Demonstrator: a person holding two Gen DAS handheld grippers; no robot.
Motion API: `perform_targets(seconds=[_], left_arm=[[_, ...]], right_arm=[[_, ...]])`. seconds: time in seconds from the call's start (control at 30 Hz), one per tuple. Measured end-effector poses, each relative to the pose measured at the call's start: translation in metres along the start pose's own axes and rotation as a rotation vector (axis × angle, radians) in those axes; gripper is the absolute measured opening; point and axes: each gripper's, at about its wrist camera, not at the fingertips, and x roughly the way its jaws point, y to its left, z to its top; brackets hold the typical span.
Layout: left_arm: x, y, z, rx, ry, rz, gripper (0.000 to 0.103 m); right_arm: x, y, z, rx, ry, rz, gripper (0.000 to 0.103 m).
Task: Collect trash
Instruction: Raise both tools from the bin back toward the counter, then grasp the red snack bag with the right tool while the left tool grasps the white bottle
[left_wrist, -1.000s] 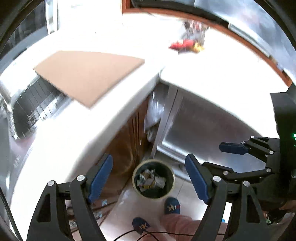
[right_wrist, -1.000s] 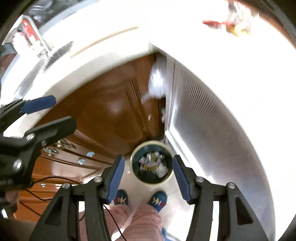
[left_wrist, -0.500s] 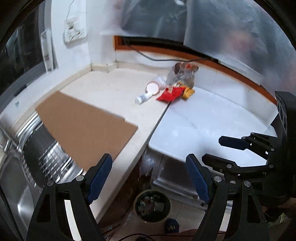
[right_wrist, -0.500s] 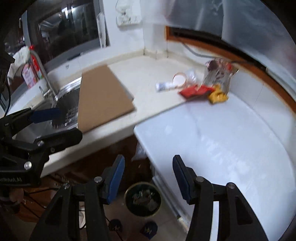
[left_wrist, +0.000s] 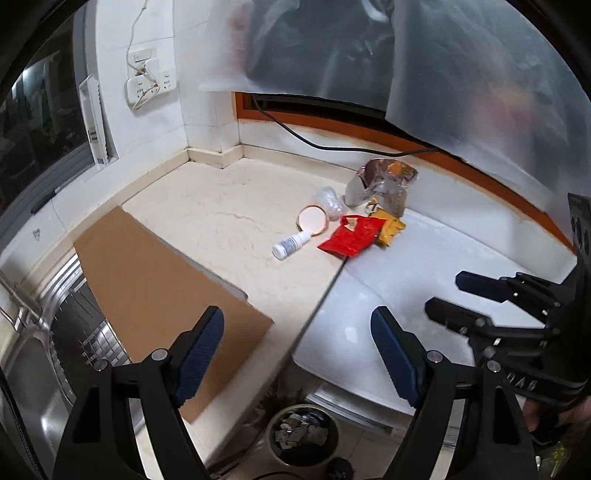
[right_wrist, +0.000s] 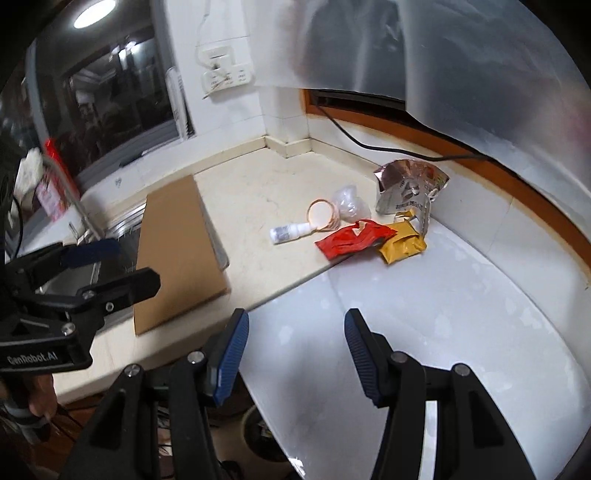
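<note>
Both the left gripper (left_wrist: 297, 341) and the right gripper (right_wrist: 295, 352) hang released and empty above the counter (left_wrist: 221, 206); a red wrapper (left_wrist: 351, 236), a small white bottle (left_wrist: 291, 245) and what may be a foil pouch (left_wrist: 384, 181) lie clustered ahead.

Two wrist views, angled down over a kitchen corner

Both look from well back and above; each shows the red wrapper (left_wrist: 351, 236) (right_wrist: 352, 239), cardboard sheet (left_wrist: 159, 295) (right_wrist: 177, 251) and the other gripper.

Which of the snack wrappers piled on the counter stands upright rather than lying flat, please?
The silver foil bag, at the back of the pile, stands with its torn top open. The red wrapper and yellow wrapper lie flat in front of it.
</note>
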Motion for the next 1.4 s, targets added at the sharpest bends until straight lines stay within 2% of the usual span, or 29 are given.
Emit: perform_targets(seconds=[0.23, 0.6, 0.77, 0.9, 1.0, 1.07, 1.23, 1.33, 1.4], left_arm=[[0.045, 0.002, 0.031, 0.08, 0.052, 0.016, 0.08], [0.15, 0.016, 0.068, 0.151, 0.164, -0.065, 0.08], [0.194, 0.02, 0.076, 0.158, 0.205, -0.09, 0.077], [0.225, 0.023, 0.081, 0.146, 0.239, -0.106, 0.07], [0.242, 0.023, 0.083, 0.129, 0.258, -0.125, 0.069], [0.25, 0.024, 0.084, 0.127, 0.268, -0.135, 0.068], [0.268, 0.023, 0.083, 0.13, 0.298, -0.157, 0.056], [0.273, 0.024, 0.082, 0.119, 0.313, -0.182, 0.041], [0.274, 0.026, 0.081, 0.113, 0.32, -0.195, 0.025]], right_arm=[[0.037, -0.033, 0.019, 0.16, 0.045, 0.033, 0.054], [0.114, -0.072, 0.038, 0.429, 0.103, 0.041, 0.054], [0.149, -0.086, 0.041, 0.539, 0.127, 0.032, 0.054], [0.167, -0.092, 0.044, 0.589, 0.125, 0.022, 0.054], [0.177, -0.095, 0.046, 0.613, 0.119, 0.023, 0.054], [0.182, -0.097, 0.047, 0.622, 0.118, 0.02, 0.049], [0.195, -0.1, 0.05, 0.635, 0.122, 0.032, 0.032], [0.199, -0.098, 0.05, 0.634, 0.117, 0.038, 0.022], [0.201, -0.097, 0.05, 0.633, 0.111, 0.05, 0.014]])
